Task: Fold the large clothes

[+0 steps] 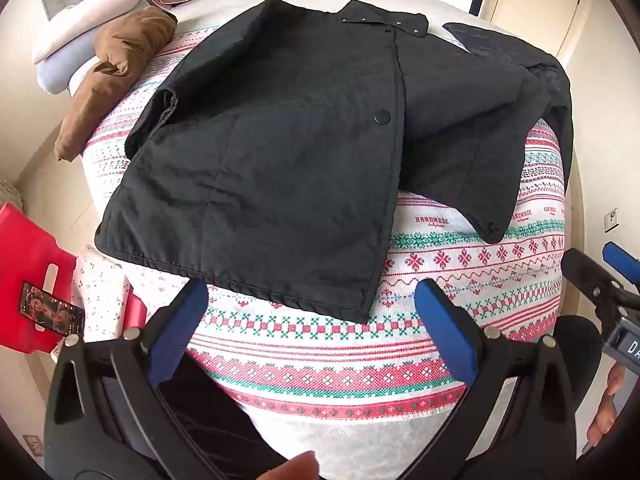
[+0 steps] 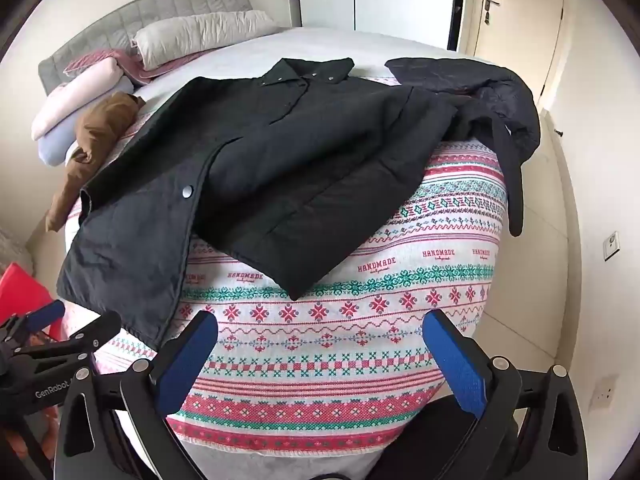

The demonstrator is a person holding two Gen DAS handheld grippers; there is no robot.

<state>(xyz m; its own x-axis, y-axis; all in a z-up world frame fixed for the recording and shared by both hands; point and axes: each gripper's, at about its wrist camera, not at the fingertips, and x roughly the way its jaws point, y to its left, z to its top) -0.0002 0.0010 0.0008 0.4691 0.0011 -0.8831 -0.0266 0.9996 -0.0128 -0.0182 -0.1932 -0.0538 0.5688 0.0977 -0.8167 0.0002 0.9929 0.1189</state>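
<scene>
Judging from how things lie, the folding is at an early stage: the black jacket (image 1: 276, 152) is spread front-up on the patterned blanket (image 1: 440, 276) covering the bed (image 2: 320, 44), and only a first step appears to have been made. One sleeve (image 1: 476, 148) is laid across the front toward the near hem, while the other side is seen only as a bunched edge (image 1: 156, 120) at the far left, so it cannot be said whether that sleeve has been tucked. The body has not yet been halved or stacked, so most of the work is judged to be left.

The jacket is seen to be dark, matte and lightly padded, with a collar (image 2: 308, 70) carrying small metal snaps and one large snap (image 2: 187, 191) on the front placket. It is closed and fairly flat, with soft creases. A second dark garment (image 2: 496, 104) is heaped just beside it at the bed's edge, partly hanging over.

The left gripper (image 1: 310, 322) and the right gripper (image 2: 320, 356) are held above the blanket near the hem, with fingers spread wide and nothing held between them.
</scene>
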